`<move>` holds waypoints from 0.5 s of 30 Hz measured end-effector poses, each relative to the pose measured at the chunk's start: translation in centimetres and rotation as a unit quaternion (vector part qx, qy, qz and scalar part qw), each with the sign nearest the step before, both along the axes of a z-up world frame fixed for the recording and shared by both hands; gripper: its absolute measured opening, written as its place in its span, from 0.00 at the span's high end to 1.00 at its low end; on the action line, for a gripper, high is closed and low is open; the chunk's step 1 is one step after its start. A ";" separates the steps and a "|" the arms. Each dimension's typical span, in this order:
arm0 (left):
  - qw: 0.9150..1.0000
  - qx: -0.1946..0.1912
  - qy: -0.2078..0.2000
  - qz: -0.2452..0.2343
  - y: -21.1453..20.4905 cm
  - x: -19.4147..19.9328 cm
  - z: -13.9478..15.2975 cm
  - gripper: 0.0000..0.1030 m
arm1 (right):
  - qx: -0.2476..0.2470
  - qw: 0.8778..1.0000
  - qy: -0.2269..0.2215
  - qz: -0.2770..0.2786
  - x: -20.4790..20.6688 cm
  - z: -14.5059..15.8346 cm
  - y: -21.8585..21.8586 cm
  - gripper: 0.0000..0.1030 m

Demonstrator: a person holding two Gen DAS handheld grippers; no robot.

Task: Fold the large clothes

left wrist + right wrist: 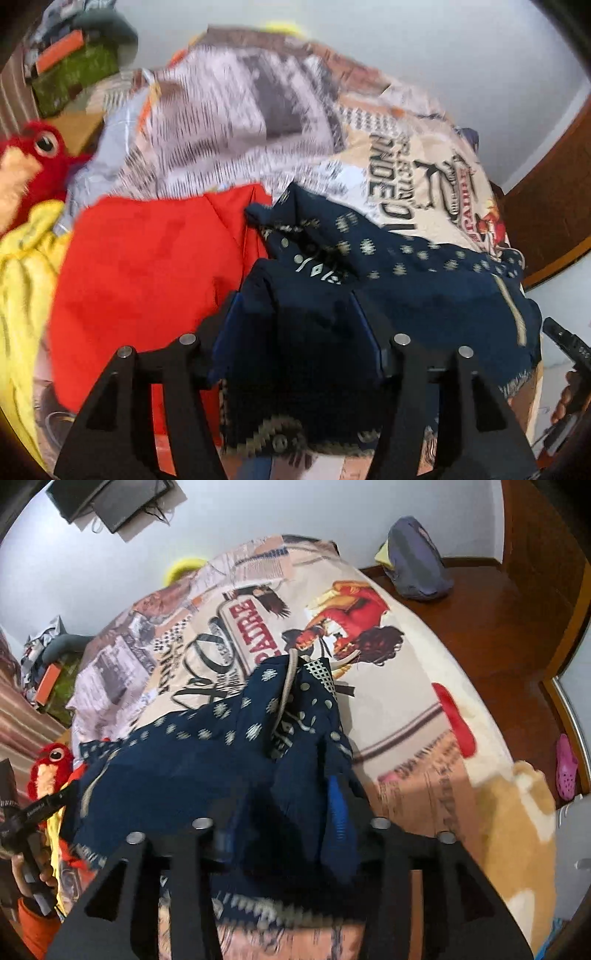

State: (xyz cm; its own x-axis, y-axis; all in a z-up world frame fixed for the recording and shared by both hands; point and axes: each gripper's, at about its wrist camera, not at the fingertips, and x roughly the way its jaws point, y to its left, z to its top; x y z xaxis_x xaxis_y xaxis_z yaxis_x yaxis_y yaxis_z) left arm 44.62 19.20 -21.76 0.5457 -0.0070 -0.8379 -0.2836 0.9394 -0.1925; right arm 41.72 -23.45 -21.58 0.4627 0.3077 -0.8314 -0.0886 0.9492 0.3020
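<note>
A navy blue garment with small cream motifs (406, 273) hangs bunched between both grippers above the bed. My left gripper (297, 314) is shut on one bunch of this navy cloth, which covers its fingertips. My right gripper (284, 805) is shut on another bunch of the navy garment (207, 746); one blue pad (338, 808) shows through the folds. A cream cord runs along the cloth's far edge in the right wrist view.
The bed carries a printed cream cover (406, 701). A red garment (147, 266), a yellow cloth (22, 288) and a red plush toy (40, 147) lie at the left. A wooden floor (498, 620) with a grey bag (417, 561) lies to the right.
</note>
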 end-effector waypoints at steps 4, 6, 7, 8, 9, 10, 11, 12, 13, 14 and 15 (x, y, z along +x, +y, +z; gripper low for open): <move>0.999 -0.005 -0.016 -0.036 -2.0 -2.1 1.7 0.36 | 0.001 0.999 -0.018 0.033 -3.0 1.8 1.5 0.59; 0.997 -0.016 -0.017 -0.071 -3.6 -3.0 2.0 0.35 | 0.004 0.998 -0.028 0.053 -4.7 2.4 2.7 0.57; 0.996 -0.013 -0.015 -0.087 -4.5 -3.4 2.0 0.33 | 0.004 0.998 -0.032 0.060 -5.4 2.6 3.2 0.54; 0.993 -0.002 -0.008 -0.114 -5.9 -3.7 1.9 0.30 | 0.002 0.997 -0.035 0.070 -6.0 2.7 3.8 0.53; 0.992 0.006 -0.004 -0.129 -6.8 -3.9 1.7 0.24 | -0.002 0.996 -0.040 0.082 -6.6 2.6 4.7 0.52; 0.988 0.017 -0.002 -0.153 -8.2 -4.2 1.4 0.21 | -0.009 0.995 -0.045 0.092 -7.1 2.5 5.7 0.52; 0.986 0.026 -0.002 -0.165 -9.1 -4.2 1.1 0.20 | -0.014 0.994 -0.047 0.095 -7.4 2.3 6.3 0.52; 0.984 0.037 -0.002 -0.175 -9.9 -4.4 0.7 0.20 | -0.020 0.994 -0.047 0.099 -7.5 1.9 7.2 0.52; 0.982 0.052 0.001 -0.183 -10.8 -4.3 0.3 0.20 | -0.022 0.993 -0.046 0.108 -7.6 1.5 8.2 0.52; 0.979 0.069 0.007 -0.189 -11.6 -4.0 -0.3 0.20 | -0.023 0.992 -0.045 0.119 -7.6 1.0 9.2 0.52; 0.979 0.075 0.010 -0.191 -11.8 -3.8 -0.7 0.20 | -0.024 0.991 -0.045 0.125 -7.6 0.6 10.0 0.52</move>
